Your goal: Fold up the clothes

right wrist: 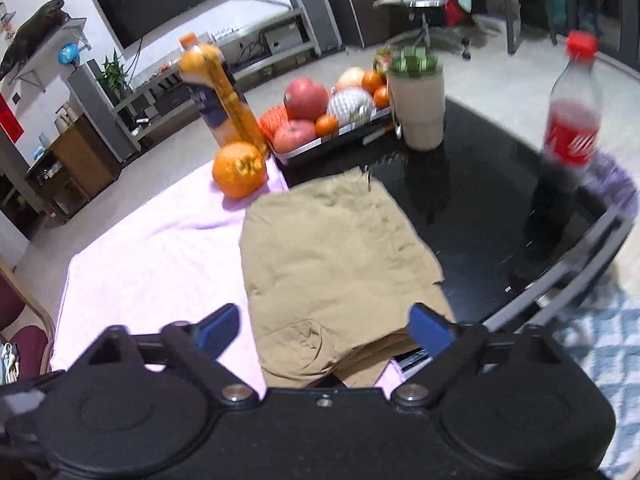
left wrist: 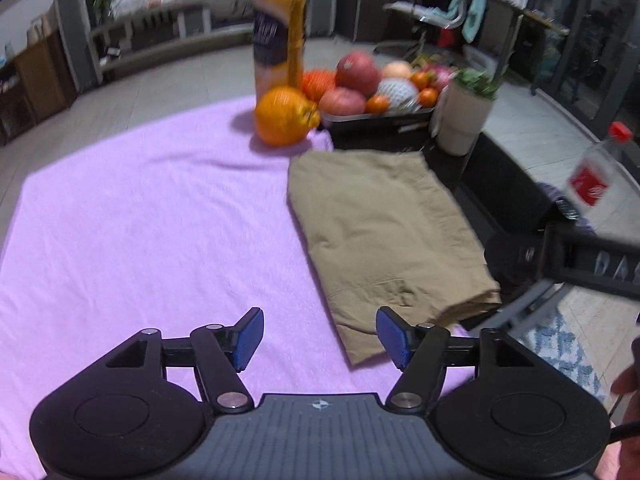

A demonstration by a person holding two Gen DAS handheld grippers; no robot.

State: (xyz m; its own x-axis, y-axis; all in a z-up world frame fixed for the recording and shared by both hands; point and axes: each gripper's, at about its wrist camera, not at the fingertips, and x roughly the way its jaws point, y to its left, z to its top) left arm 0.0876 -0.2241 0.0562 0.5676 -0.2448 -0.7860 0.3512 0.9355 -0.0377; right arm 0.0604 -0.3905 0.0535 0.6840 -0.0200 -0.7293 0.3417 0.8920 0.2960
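Two tools hang above the worktop, both spread and holding nothing. The left tool (left wrist: pixel 320 336) has its blue pads apart over the pink cloth (left wrist: pixel 140 208), and the right tool (right wrist: pixel 324 328) stands wider still, its pads straddling the near end of the folded tan garment (right wrist: pixel 332 248) without touching it.

The garment lies as a neat oblong, partly on the pink cloth and partly on the dark glass of the worktop (right wrist: pixel 480 200). Seen from the left tool, it lies ahead and to the right, with its long axis running from just beside the right pad away toward the tray of fruit (left wrist: pixel 380 84). From the right tool it lies straight ahead and below, its near, layered edge between the pads. The right hand is therefore the nearer; the left would have to cross rightward to reach it.

Beyond the garment's far end stand an orange (left wrist: pixel 284 116), a juice bottle (left wrist: pixel 280 36) and a cup (left wrist: pixel 464 116); a cola bottle (right wrist: pixel 572 112) stands well off to the right.

The fold looks finished or close to it.
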